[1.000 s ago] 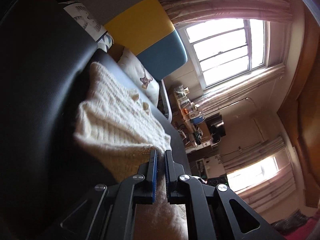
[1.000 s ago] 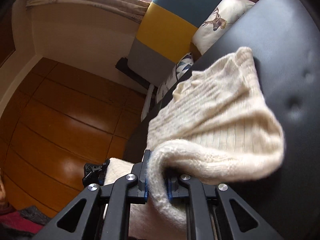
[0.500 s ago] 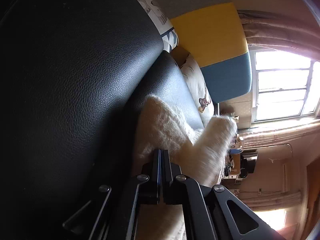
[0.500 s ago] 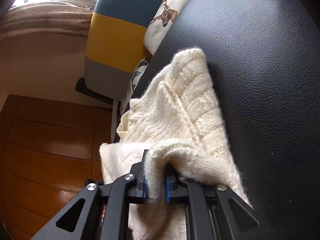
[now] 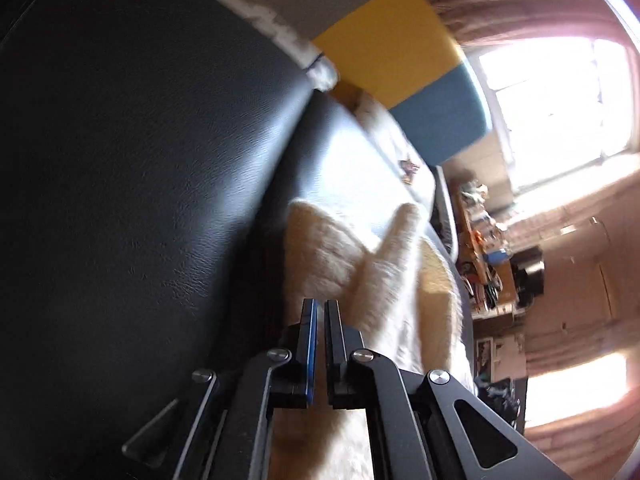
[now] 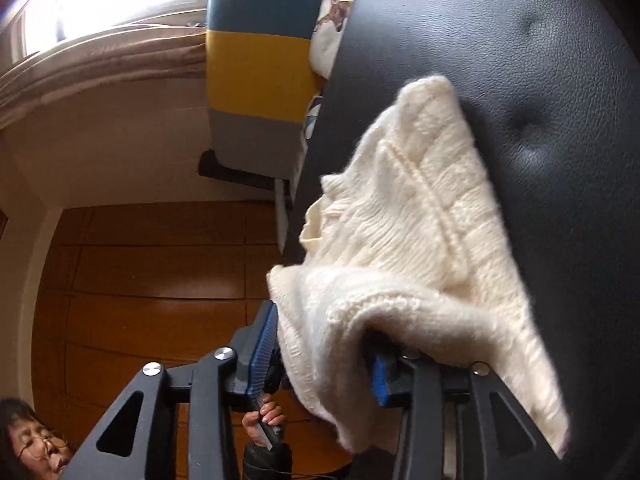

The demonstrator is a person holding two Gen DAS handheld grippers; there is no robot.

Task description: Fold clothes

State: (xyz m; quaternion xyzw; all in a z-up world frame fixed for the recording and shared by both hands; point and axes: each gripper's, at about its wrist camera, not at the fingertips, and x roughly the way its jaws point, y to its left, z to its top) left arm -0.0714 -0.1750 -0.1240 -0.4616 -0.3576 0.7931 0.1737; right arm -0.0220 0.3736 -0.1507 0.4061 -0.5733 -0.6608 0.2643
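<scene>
Fuzzy cream knit sweater (image 6: 420,248), ribbed and cabled; grained black leather sofa (image 5: 140,152) with a soft sheen; glossy brown wood panelling (image 6: 152,280); matt black gripper arms, ridged blue pads (image 6: 262,354).

The sweater (image 6: 420,248) lies on the sofa seat (image 6: 540,80), ahead of the right gripper (image 6: 324,344); cushions (image 6: 332,24) lie beyond it.

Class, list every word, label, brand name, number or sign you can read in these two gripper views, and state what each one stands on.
None can be read.
Patterned cushion above the black sofa: dark marks, too blurred to tell whether they are letters.
Cluttered shelf by the window: items too small and blurred to read.
Cream sweater, deer cushion, both grippers: no text visible.
</scene>
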